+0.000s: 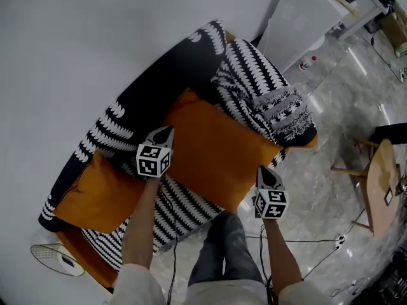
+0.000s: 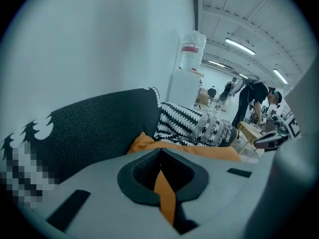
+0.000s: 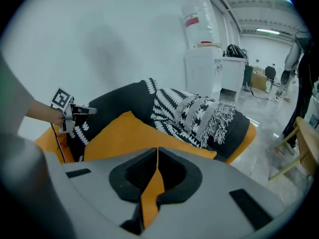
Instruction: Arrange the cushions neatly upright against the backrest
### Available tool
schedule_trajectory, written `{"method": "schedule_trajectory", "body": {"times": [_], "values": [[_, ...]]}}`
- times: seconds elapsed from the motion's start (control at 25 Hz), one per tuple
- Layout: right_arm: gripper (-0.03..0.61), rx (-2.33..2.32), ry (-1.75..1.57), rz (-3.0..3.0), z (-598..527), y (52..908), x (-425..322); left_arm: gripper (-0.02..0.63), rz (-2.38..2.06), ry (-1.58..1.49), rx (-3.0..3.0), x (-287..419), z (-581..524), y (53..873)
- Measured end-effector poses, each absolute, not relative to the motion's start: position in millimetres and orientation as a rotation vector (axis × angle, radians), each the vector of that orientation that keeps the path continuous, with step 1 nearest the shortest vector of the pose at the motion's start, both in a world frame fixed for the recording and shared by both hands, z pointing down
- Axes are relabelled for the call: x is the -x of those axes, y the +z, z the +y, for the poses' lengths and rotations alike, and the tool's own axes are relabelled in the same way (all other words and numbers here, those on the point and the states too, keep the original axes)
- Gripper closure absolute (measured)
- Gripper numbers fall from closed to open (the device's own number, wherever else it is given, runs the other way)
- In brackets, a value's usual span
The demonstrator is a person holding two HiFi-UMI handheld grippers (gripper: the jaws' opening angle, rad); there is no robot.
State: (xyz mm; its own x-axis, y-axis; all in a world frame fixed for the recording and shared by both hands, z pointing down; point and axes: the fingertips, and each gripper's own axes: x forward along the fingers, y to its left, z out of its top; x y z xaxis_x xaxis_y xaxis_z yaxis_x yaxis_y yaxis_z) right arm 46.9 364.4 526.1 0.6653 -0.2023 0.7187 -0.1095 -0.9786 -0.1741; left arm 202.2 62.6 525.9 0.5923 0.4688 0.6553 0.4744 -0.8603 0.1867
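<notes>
Both tongs are clamped shut on the big orange cushion (image 1: 219, 151). Left tongs (image 1: 164, 133) pinch its edge next to the backrest (image 1: 156, 84), right tongs (image 1: 262, 171) pinch its front edge. Cushion sits mid-sofa, between a second orange cushion (image 1: 95, 192) and a black-and-white patterned cushion (image 1: 261, 94) - orange fabric shows between both jaw pairs.

Wooden stool (image 1: 381, 186) cut off at right frame edge; sofa (image 1: 159, 88) seat mostly hidden under orange cushion (image 1: 216, 151)

Head view overhead; gripper views skim orange cushion (image 3: 124, 133)
</notes>
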Motion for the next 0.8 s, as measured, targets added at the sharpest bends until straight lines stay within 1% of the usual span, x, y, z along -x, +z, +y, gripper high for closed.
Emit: {"method": "schedule_trajectory", "body": {"times": [0.28,0.32,0.36,0.4,0.44,0.56,0.8], "values": [[0.541,2.637,-1.247,0.176,370,553,-38,0.575,-0.858,-1.213,2.756,-208,70,551],[0.480,2.592,-1.241,0.155,371,559,-37,0.494,-0.863,-1.238,2.761,-207,69,557],[0.305,2.546,-1.235,0.139,371,566,-36,0.385,-0.865,-1.267,2.765,-205,68,562],[0.251,2.508,-1.232,0.129,370,571,-35,0.324,-0.862,-1.295,2.759,-204,66,568],[0.230,2.482,-1.234,0.126,369,576,-34,0.285,-0.855,-1.318,2.744,-204,64,574],[0.199,2.437,-1.256,0.127,366,587,-31,0.249,-0.830,-1.356,2.686,-203,56,589],[0.173,2.339,-1.310,0.077,362,609,-20,0.233,-0.795,-1.451,2.617,-202,32,614]]}}
